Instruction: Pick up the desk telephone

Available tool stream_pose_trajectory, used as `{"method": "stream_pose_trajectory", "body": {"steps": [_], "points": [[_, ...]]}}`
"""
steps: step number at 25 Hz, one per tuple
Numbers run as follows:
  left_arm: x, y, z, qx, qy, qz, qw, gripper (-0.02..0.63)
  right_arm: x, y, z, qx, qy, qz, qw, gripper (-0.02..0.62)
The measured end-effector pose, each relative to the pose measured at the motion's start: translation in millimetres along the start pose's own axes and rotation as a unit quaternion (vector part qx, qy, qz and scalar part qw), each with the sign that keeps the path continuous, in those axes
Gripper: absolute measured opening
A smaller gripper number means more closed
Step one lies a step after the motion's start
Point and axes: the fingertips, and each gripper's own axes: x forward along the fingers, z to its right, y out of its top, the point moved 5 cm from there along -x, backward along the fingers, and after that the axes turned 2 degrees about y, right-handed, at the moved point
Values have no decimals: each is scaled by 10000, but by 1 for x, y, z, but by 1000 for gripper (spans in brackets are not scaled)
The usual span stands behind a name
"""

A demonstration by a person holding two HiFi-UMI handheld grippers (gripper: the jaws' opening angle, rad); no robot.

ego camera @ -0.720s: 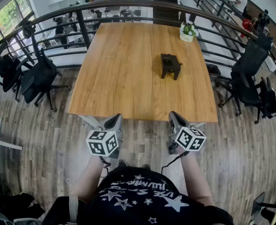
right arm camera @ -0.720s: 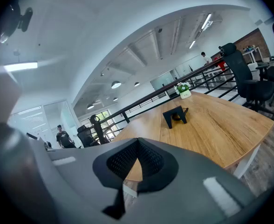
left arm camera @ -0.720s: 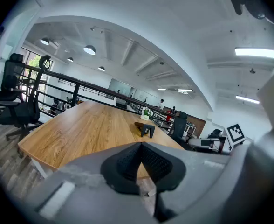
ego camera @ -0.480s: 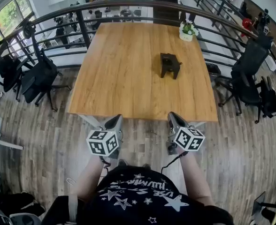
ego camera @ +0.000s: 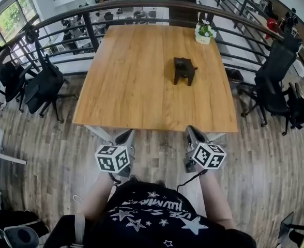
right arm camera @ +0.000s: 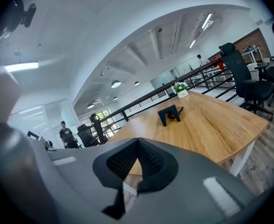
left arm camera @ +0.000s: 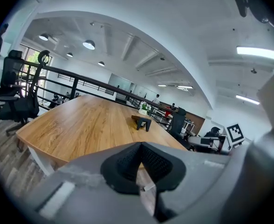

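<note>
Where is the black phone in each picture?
Head view: telephone on the table, upper middle, slightly right.
Left gripper view: telephone near the middle.
Right gripper view: telephone just right of middle.
Shared landmark: potted plant just beyond it, at the table's far edge.

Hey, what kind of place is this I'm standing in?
Probably an open-plan office, on an upper level: a wooden table with a desk telephone on it, black swivel chairs beside it, and a metal railing overlooking more desks below.
</note>
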Motion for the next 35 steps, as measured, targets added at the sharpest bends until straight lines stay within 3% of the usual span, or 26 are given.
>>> {"method": "stream_pose_trajectory", "body": {"steps": [8,14,21,35], "points": [[9,-12,20,232,206,-43,9995,2,-14,-2,34,99,23,-108,9999,0],[19,-10,13,169,385,-37,9991,2,-8,1,56,173,-77,-209,9996,0],[58,-5,-20,-311,298,-63,9991,2,25,3,76,346,-422,-237,9982,0],[143,68,-104,-293,23,-220,9993,2,138,32,78,545,-983,-268,9933,0]]}}
